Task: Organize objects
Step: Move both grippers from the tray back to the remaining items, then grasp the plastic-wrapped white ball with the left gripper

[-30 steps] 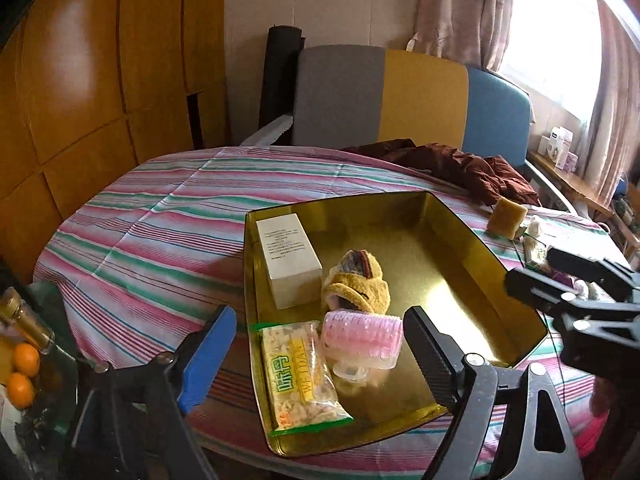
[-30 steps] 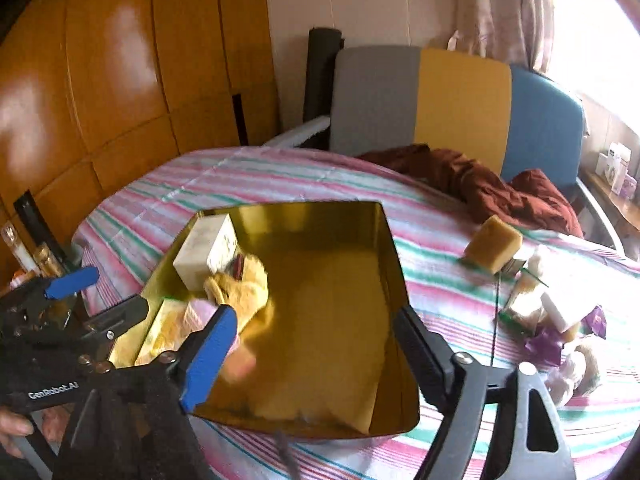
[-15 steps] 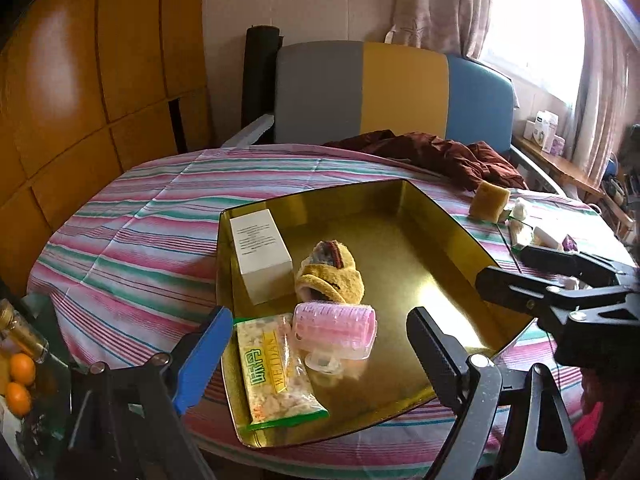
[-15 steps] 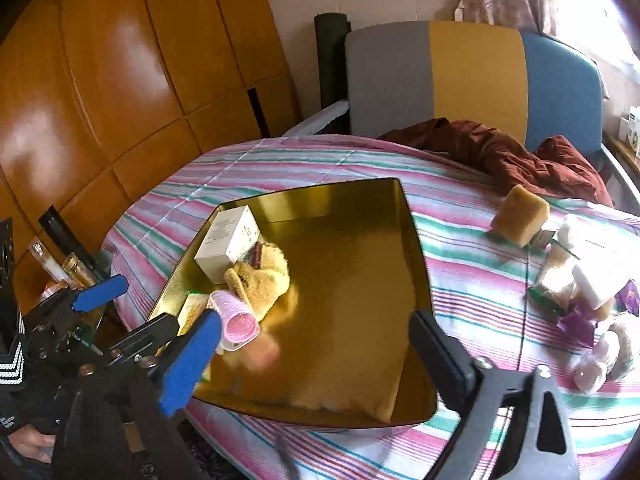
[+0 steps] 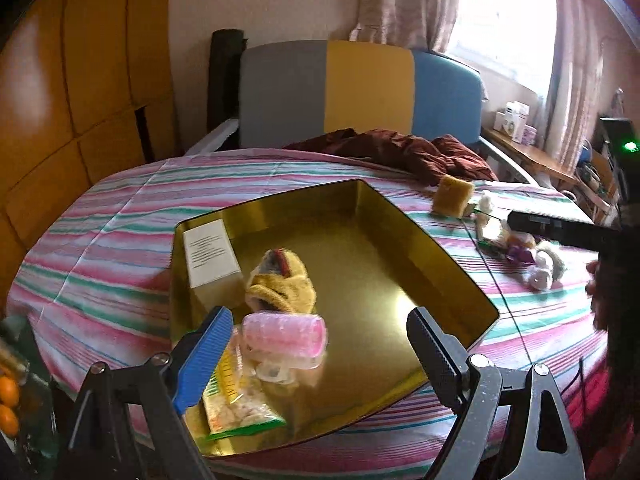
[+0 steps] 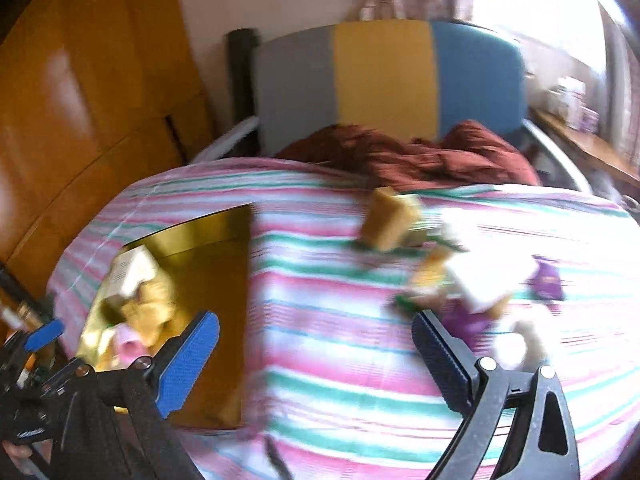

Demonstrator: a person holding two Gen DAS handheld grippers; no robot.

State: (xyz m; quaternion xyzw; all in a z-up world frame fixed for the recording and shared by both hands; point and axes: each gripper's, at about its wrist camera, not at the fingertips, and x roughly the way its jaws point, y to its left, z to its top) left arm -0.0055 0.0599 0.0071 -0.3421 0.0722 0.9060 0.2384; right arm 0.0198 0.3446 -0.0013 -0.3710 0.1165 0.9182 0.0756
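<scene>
A gold tray (image 5: 452, 256) sits on the striped table. It holds a white box (image 5: 210, 252), a yellow plush slipper (image 5: 286, 280), a pink hair roller (image 5: 286, 336) and a snack packet (image 5: 240, 408). My left gripper (image 5: 316, 352) is open and empty, hovering over the tray's near edge above the roller. My right gripper (image 6: 316, 360) is open and empty over the tablecloth, right of the tray (image 6: 224, 232). Ahead of it lie a yellow sponge (image 6: 390, 220), a white block (image 6: 486, 280) and purple wrappers (image 6: 546, 280), blurred by motion.
A dark red cloth (image 5: 400, 152) lies at the table's far edge before a grey, yellow and blue chair back (image 5: 360, 92). Oranges (image 5: 8, 404) and bottles sit low at left. Wooden panels line the left wall. A shelf with boxes (image 5: 516, 120) runs under the window.
My right gripper has swung right, away from the tray toward the loose pile on the cloth. My left gripper has drifted slightly, staying over the tray's near edge.
</scene>
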